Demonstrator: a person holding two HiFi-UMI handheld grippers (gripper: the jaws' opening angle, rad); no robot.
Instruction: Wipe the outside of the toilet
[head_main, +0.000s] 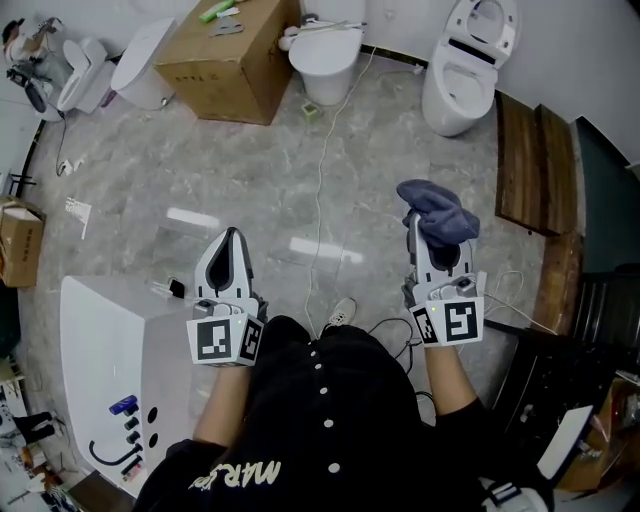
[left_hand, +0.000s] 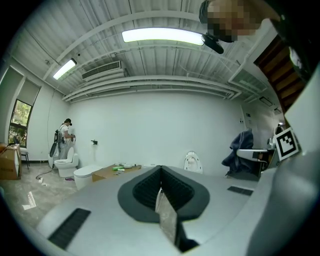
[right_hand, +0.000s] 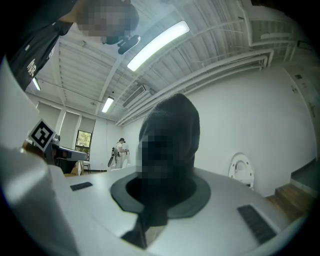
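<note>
A white toilet (head_main: 465, 70) with its lid up stands against the far wall at the upper right; it also shows small in the left gripper view (left_hand: 192, 162) and the right gripper view (right_hand: 241, 171). My right gripper (head_main: 418, 228) is shut on a dark blue cloth (head_main: 438, 212), which bunches over its tips and fills the middle of the right gripper view (right_hand: 170, 145). My left gripper (head_main: 232, 238) is held at the same height on the left, jaws shut (left_hand: 160, 170) with nothing in them. Both grippers are well short of the toilet, above the marble floor.
A second toilet (head_main: 325, 55) and a cardboard box (head_main: 225, 60) stand at the far middle, with more toilets (head_main: 145, 55) at the far left. A white cable (head_main: 320, 190) runs across the floor. Wooden planks (head_main: 535, 160) lie right, and a white cabinet (head_main: 100, 350) sits near left. A person (left_hand: 65, 137) stands far off.
</note>
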